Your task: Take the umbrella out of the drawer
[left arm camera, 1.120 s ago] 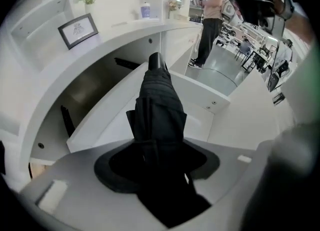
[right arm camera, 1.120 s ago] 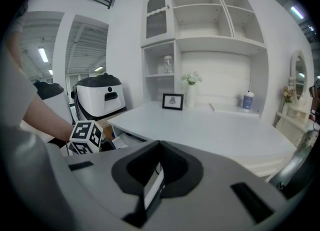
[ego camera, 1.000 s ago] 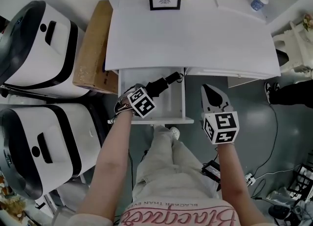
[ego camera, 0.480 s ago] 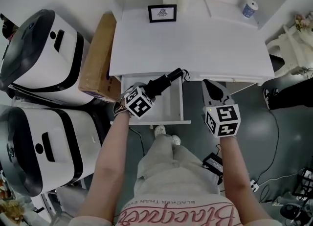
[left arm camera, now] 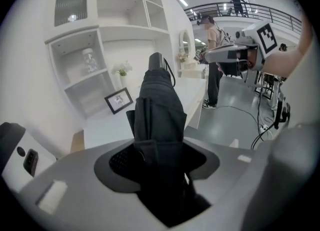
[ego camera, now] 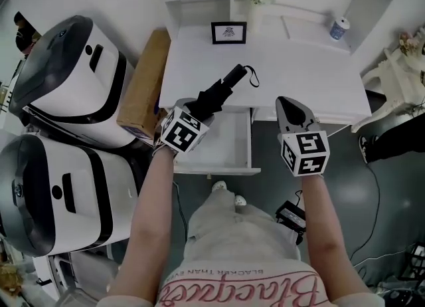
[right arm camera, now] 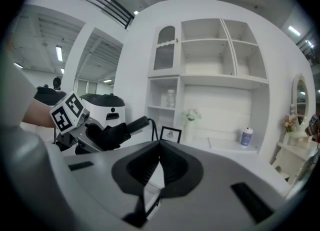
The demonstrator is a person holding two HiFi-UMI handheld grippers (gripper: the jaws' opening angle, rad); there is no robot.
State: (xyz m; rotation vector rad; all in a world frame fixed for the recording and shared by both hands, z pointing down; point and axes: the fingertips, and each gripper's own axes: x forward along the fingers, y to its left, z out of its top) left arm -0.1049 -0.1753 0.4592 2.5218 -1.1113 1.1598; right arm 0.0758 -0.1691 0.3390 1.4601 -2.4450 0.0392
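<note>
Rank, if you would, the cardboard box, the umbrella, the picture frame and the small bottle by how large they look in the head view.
1. cardboard box
2. umbrella, held up nearer the camera, which flatters its size
3. picture frame
4. small bottle

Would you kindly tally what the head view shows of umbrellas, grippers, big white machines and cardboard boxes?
Umbrella: 1
Grippers: 2, left gripper and right gripper
White machines: 2
Cardboard box: 1
Total: 6
</note>
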